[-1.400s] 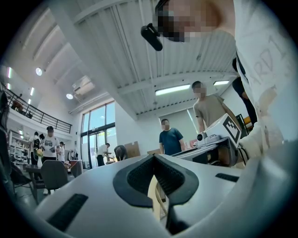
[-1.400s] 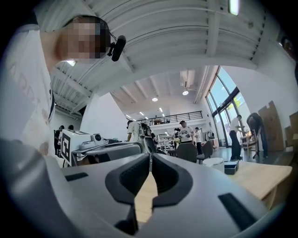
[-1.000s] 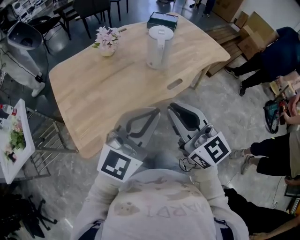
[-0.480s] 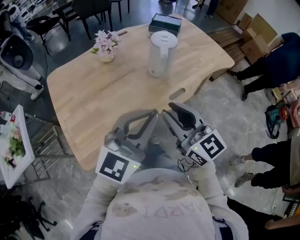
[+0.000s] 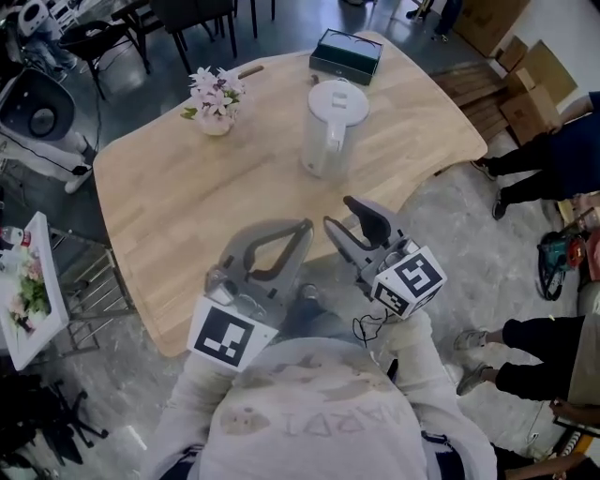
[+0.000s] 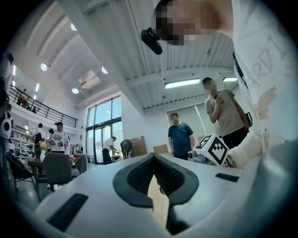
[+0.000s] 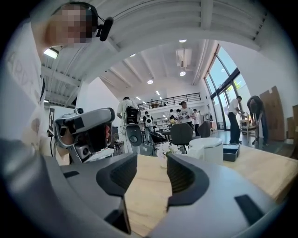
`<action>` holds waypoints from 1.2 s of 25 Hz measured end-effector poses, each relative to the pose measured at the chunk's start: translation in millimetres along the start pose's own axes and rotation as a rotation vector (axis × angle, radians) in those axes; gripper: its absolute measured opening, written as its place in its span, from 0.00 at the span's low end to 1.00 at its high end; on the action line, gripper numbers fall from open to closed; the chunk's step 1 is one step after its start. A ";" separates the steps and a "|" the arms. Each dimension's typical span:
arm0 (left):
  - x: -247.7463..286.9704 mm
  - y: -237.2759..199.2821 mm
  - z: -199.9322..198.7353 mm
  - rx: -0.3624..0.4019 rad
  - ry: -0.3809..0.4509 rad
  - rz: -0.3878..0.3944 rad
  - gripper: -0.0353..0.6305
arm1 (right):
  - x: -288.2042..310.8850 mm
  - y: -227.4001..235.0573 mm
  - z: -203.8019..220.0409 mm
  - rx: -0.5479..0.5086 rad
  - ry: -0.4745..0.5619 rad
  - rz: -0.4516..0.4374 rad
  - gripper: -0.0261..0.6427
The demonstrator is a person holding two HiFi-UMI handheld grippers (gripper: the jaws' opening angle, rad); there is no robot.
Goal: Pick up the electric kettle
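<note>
The white electric kettle (image 5: 333,127) stands upright on the far right part of the light wooden table (image 5: 187,216); in the right gripper view the kettle (image 7: 208,148) shows low and ahead, right of the jaws. My right gripper (image 5: 350,218) hovers over the table's near edge, short of the kettle, its jaws opening with nothing between them (image 7: 151,173). The left gripper (image 5: 305,227) is beside it to the left, its jaws shut and empty (image 6: 153,157).
A small vase of pink flowers (image 5: 215,94) and a dark green box (image 5: 346,56) sit on the table's far side. Dark chairs (image 5: 187,23) stand beyond it. People (image 5: 548,155) and cardboard boxes (image 5: 530,89) are on the right, a white tray (image 5: 28,291) on the left.
Both grippers have moved forward over the table's near edge toward the kettle. The right gripper's jaws have gone from shut to open. The left gripper stayed shut.
</note>
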State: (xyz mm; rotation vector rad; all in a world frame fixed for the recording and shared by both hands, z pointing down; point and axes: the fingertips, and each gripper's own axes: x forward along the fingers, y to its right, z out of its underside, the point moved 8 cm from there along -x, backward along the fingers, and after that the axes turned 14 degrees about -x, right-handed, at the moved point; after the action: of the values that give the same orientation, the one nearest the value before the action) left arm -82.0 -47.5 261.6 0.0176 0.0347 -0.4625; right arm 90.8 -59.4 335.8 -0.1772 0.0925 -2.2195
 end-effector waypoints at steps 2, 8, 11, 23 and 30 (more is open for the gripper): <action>10.3 -6.1 3.5 -0.006 -0.013 -0.010 0.07 | 8.3 15.4 10.1 0.019 -0.017 -0.008 0.33; 34.3 -20.0 12.4 -0.029 -0.046 -0.041 0.07 | 30.5 54.4 39.5 0.052 -0.056 -0.052 0.37; 43.4 -25.0 17.3 -0.038 -0.066 -0.054 0.07 | 40.5 69.4 53.3 0.077 -0.067 -0.070 0.38; 76.2 -43.2 31.2 -0.048 -0.129 -0.075 0.07 | 79.5 109.3 89.2 0.112 -0.097 -0.150 0.38; 87.7 -51.4 39.5 -0.048 -0.164 -0.091 0.07 | 103.2 117.6 101.1 0.126 -0.088 -0.218 0.38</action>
State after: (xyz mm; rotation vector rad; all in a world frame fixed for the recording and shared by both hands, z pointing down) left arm -25.4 -133.6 297.2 -0.0698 -0.1149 -0.5523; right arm 137.0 -213.2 430.1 -0.2238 -0.1209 -2.4219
